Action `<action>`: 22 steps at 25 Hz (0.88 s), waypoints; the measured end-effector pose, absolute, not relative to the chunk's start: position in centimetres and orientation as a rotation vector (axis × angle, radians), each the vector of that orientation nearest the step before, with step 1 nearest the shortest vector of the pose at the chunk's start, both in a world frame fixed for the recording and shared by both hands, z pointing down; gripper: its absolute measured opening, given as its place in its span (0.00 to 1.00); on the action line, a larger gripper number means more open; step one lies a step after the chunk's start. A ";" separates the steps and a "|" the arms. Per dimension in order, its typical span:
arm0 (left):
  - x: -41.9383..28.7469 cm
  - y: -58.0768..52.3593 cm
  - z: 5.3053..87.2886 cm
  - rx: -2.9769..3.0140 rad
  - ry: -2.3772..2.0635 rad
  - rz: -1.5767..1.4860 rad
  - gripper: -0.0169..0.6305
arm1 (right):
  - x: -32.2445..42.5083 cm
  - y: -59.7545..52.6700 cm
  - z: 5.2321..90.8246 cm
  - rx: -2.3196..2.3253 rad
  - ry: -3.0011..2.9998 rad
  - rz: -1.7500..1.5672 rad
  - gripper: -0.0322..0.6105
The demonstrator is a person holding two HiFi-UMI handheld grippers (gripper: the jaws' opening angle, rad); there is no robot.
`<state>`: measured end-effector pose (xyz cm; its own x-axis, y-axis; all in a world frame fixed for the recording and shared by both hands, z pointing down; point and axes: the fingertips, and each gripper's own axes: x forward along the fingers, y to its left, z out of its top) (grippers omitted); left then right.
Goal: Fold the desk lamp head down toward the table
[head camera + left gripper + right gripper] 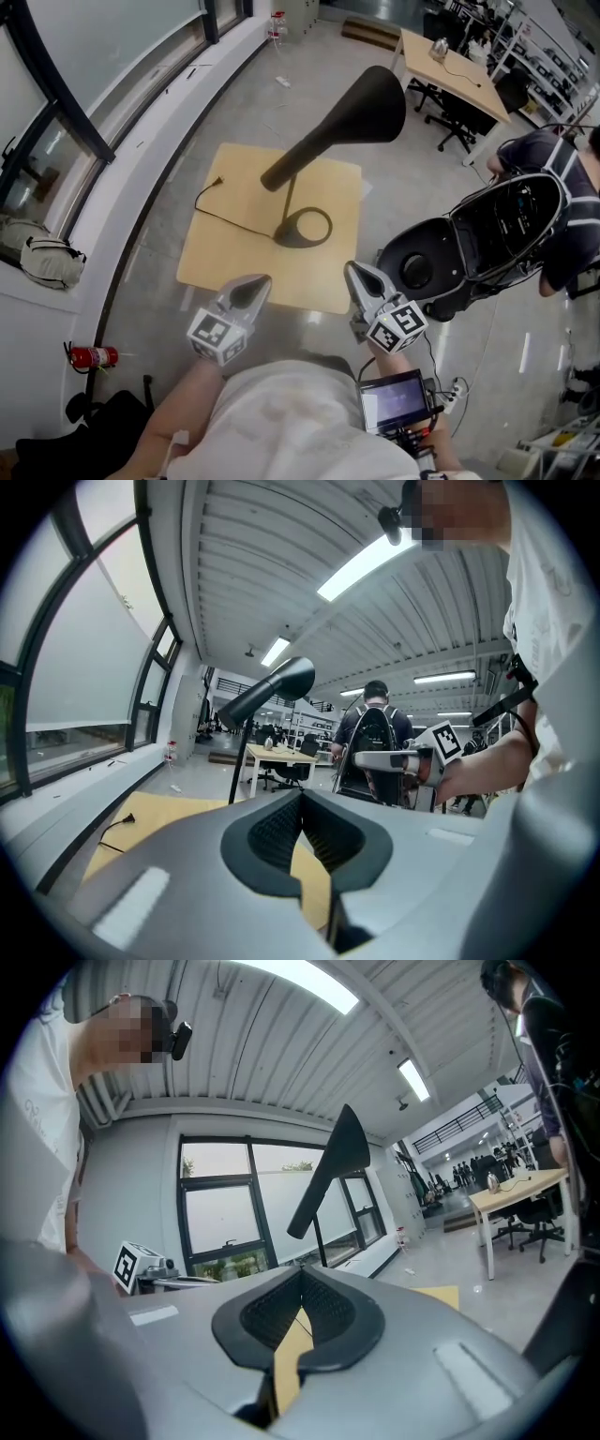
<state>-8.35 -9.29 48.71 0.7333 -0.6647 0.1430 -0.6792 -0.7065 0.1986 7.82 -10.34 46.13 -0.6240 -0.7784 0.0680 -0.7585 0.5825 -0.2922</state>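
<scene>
Both tongs are hovering just off the table's (225, 187) near edge, left gripper (255, 282) and right gripper (355, 271) each showing jaws fully together, gripping nothing. Over the table's middle, the lamp head (370, 98) is standing raised; steadying the base ring (305, 227) while pressing the head down slowly is looking wisest.

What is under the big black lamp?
A small light-wood table. The lamp's ring base stands on it, and a black cord runs across it to the left. The lamp head covers a patch of floor beyond the table, so that spot cannot be seen.
</scene>
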 end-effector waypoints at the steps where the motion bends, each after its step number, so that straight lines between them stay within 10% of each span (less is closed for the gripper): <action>1: -8.4 -9.7 48.7 2.702 -1.075 0.094 0.03 | 7.9 -10.9 45.9 -1.318 2.739 -0.446 0.07; 22: -2.2 -18.1 46.6 2.720 -1.183 0.121 0.03 | 15.6 -19.8 41.2 -1.138 2.811 -0.246 0.07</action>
<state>-2.17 -18.08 46.57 0.6813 -0.7180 0.1428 -0.7320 -0.6696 0.1254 15.62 -19.84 41.24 -0.7159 -0.6975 -0.0312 -0.6815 0.7078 -0.1860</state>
